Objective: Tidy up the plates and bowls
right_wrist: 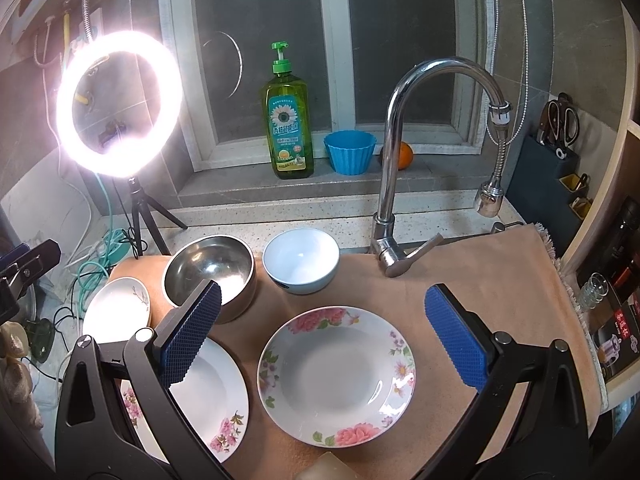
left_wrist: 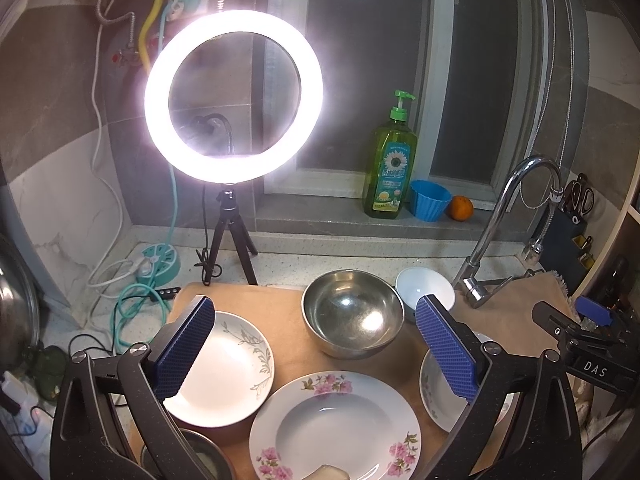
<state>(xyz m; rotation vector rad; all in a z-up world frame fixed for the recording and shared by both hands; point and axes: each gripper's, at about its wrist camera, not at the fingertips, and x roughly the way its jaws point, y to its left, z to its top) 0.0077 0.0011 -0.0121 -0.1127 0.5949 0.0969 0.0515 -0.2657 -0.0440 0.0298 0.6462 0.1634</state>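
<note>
Below, each wide-open, empty hand-held gripper (left_wrist: 316, 344) (right_wrist: 320, 332) has a floral plate (left_wrist: 335, 428) (right_wrist: 336, 374).

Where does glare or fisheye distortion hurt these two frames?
Left wrist: the ring light blows out, hazing the wall behind; edges bend. Right wrist: the same light flares upper left, the steel bowl glints, the window frame bows; plates stay sharp.

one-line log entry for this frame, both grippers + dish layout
left gripper: open, empty | right gripper: open, empty | steel bowl, white bowl, three plates apart on mat | nothing stacked
</note>
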